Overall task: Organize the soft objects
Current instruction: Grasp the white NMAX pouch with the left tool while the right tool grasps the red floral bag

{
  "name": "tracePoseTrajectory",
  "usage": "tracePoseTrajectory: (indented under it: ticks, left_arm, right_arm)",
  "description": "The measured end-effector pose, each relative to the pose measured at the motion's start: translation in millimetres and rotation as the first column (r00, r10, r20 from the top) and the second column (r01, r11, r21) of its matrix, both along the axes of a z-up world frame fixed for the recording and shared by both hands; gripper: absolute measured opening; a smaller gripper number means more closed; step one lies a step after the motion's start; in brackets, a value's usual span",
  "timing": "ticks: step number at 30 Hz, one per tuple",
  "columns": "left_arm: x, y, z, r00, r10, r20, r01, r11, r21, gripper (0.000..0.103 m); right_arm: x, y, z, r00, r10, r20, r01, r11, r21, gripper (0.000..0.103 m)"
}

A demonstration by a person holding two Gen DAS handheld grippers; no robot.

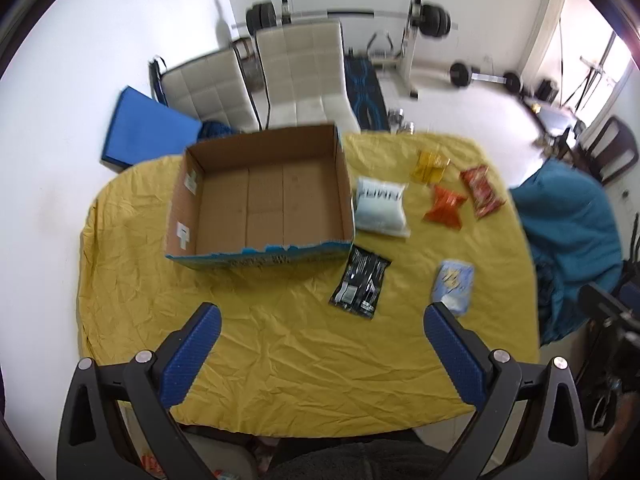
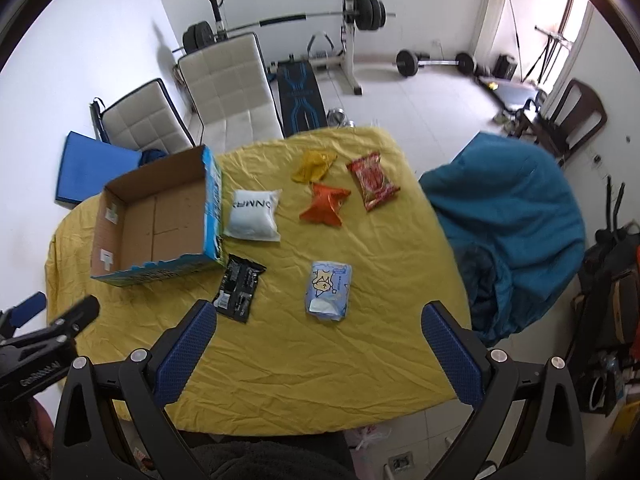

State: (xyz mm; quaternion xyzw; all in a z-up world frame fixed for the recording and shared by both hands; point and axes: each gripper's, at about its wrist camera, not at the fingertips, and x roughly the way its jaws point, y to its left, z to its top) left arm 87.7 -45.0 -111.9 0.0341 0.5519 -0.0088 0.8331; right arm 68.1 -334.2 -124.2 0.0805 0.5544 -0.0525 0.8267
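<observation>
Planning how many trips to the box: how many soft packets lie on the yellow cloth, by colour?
White packet: 1
Black packet: 1
Light blue packet: 1
Yellow packet: 1
Orange packet: 1
Red packet: 1
Total: 6

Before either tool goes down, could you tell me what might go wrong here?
1. The black packet touches the box corner; grabbing it may shove the box.
2. The cloth is wrinkled, so closing fingers might pinch fabric with a packet.
3. The pale blue pack looks soft and may slip or crush.
</observation>
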Motion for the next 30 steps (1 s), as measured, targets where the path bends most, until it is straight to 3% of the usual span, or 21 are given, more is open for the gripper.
tracePoseTrajectory:
  ticks: [5, 11, 17, 20, 25, 30]
  left_arm:
    - [37, -16, -72, 0.985, -0.044, -0.169, 0.043, 0.999, -0.011, 0.103]
    - [93, -55, -115, 0.972, -0.097, -0.215, 0.094, 0.995, -0.027, 0.103]
    - [187, -102, -151, 0.961, -0.113, -0.252, 0.116, 0.993, -0.004, 0.103]
    - [241, -126, -195, 0.922, -0.104, -0.373, 0.125, 0.992, 0.032, 0.103]
    - [298, -149, -253, 0.847, -0.100, -0.521, 0.127, 0.992, 0.016, 0.103]
    - [315, -160, -301, 0.807, -0.085, -0.585, 0.205, 0.968, 0.142, 0.103]
  right_arm:
    - [39, -28, -81, 0.991, -0.035, -0.127, 0.040, 0.999, 0.032, 0.103]
    - [100, -66, -165, 0.961, -0.055, -0.273, 0.087, 0.991, 0.106, 0.103]
    - [170, -94, -199, 0.954, -0.063, -0.292, 0.090, 0.993, 0.081, 0.103]
    - [205, -108, -215, 0.948, -0.061, -0.311, 0.082, 0.995, 0.053, 0.103]
    - [242, -127, -239, 0.938, -0.058, -0.342, 0.069, 0.997, 0.018, 0.103]
    - [262, -140, -260, 0.933, -0.039, -0.358, 0.055, 0.998, 0.034, 0.103]
